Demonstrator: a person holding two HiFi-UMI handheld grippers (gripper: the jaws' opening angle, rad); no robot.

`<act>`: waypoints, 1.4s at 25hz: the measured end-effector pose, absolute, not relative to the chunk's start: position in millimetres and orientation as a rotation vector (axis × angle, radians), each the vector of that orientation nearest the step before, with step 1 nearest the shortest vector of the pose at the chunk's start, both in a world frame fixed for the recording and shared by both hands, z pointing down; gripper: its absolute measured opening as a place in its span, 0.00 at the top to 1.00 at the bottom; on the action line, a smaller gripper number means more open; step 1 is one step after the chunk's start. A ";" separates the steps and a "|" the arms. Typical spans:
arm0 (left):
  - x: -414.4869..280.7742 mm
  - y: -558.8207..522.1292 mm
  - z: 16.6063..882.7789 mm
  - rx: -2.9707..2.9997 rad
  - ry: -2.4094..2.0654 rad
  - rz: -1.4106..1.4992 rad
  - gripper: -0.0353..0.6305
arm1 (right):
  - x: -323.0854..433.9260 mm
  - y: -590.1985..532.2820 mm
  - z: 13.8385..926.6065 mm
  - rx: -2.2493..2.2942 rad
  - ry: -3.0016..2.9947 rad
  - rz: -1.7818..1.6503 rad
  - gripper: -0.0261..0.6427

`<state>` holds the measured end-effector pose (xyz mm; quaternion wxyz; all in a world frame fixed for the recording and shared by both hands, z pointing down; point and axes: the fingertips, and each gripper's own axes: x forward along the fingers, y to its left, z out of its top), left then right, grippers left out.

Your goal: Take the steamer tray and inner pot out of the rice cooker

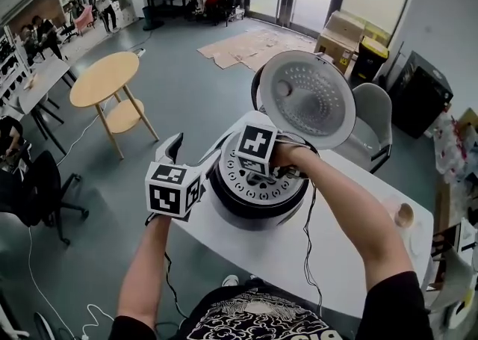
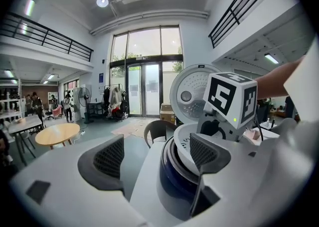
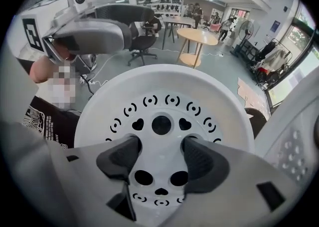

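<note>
The white rice cooker (image 1: 258, 211) stands on a white table (image 1: 358, 256) with its lid (image 1: 310, 99) swung up behind. The perforated white steamer tray (image 1: 250, 185) (image 3: 164, 101) sits in its mouth, ringed by a dark rim (image 2: 172, 171); the inner pot under it is hidden. My right gripper (image 1: 263, 175) (image 3: 159, 151) points straight down onto the tray's middle, its pads set against the raised part between two holes, shut on it. My left gripper (image 1: 193, 153) (image 2: 157, 153) hangs open at the cooker's left side with nothing between its fingers.
A grey chair (image 1: 373, 118) stands behind the table, cardboard boxes (image 1: 347, 32) beyond it. A small wooden bowl (image 1: 404, 215) sits at the table's right end. A round wooden table (image 1: 104, 81) is on the floor to the left. A black cable (image 1: 308, 241) crosses the tabletop.
</note>
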<state>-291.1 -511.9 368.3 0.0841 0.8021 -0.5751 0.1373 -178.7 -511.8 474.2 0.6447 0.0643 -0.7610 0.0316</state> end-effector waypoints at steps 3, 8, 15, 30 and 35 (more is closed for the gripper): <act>-297.1 -506.9 358.6 2.405 -1.718 0.383 0.34 | -178.2 -510.9 452.2 0.170 -1.711 0.049 0.51; -299.3 -494.6 350.9 2.443 -1.698 0.352 0.34 | -175.2 -502.7 430.3 0.228 -1.684 0.039 0.51; -296.0 -477.0 336.9 2.528 -1.619 0.311 0.34 | -160.1 -481.9 399.2 0.350 -1.672 0.081 0.52; -162.4 -454.9 321.3 2.867 -1.137 0.300 0.35 | -46.0 -410.7 387.1 0.684 -1.631 0.340 0.52; -86.8 -440.1 323.0 2.983 -0.925 0.308 0.35 | 22.5 -382.3 399.4 0.809 -1.589 0.459 0.52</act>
